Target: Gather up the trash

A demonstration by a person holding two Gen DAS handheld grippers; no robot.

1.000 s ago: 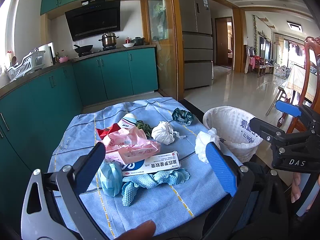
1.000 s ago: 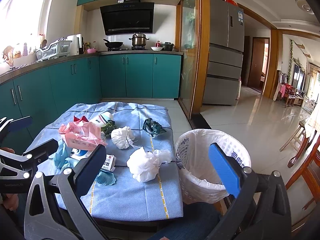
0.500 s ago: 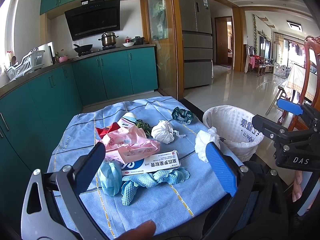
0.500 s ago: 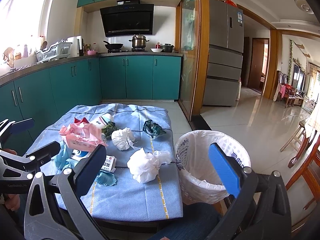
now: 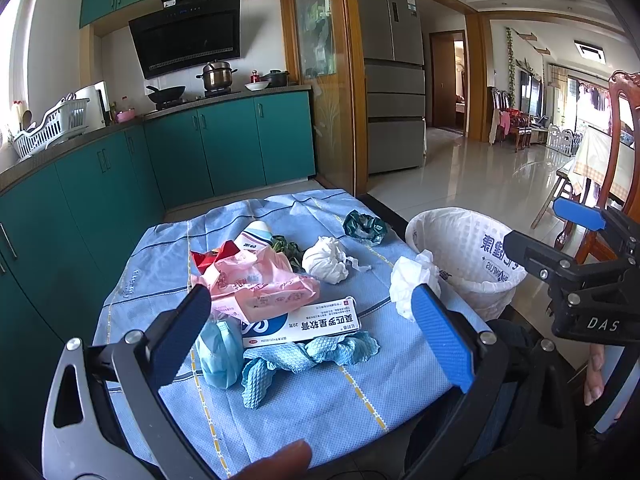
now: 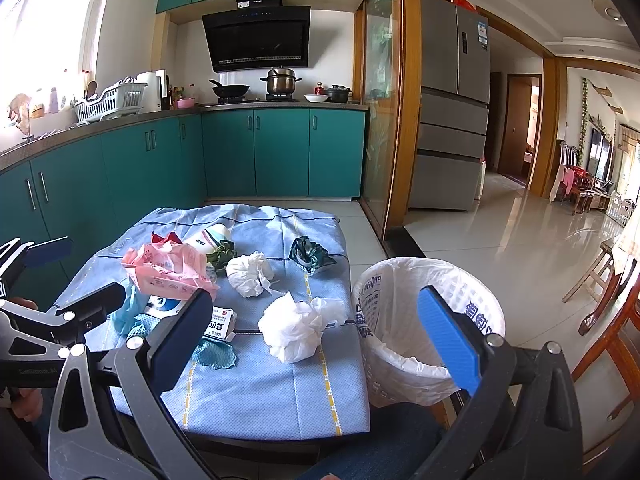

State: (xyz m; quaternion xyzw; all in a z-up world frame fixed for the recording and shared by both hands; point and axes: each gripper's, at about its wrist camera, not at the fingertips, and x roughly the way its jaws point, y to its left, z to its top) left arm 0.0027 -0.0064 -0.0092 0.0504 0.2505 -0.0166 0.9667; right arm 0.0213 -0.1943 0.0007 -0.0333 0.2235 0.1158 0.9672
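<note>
The trash lies scattered on a blue cloth (image 5: 320, 392) covering the counter: a crumpled white tissue (image 6: 294, 330) near the right edge, another white wad (image 5: 326, 260) toward the middle, a dark green wrapper (image 6: 310, 254) at the far right, a pink packet (image 5: 260, 288) overlapping a white box (image 5: 308, 326), and a teal rag (image 5: 296, 360) at the near side. A white-lined bin (image 6: 424, 320) stands just beside the counter's right edge. The left gripper (image 5: 312, 332) hangs above the near edge, jaws wide apart and empty. The right gripper (image 6: 316, 332) hovers likewise spread, holding nothing.
</note>
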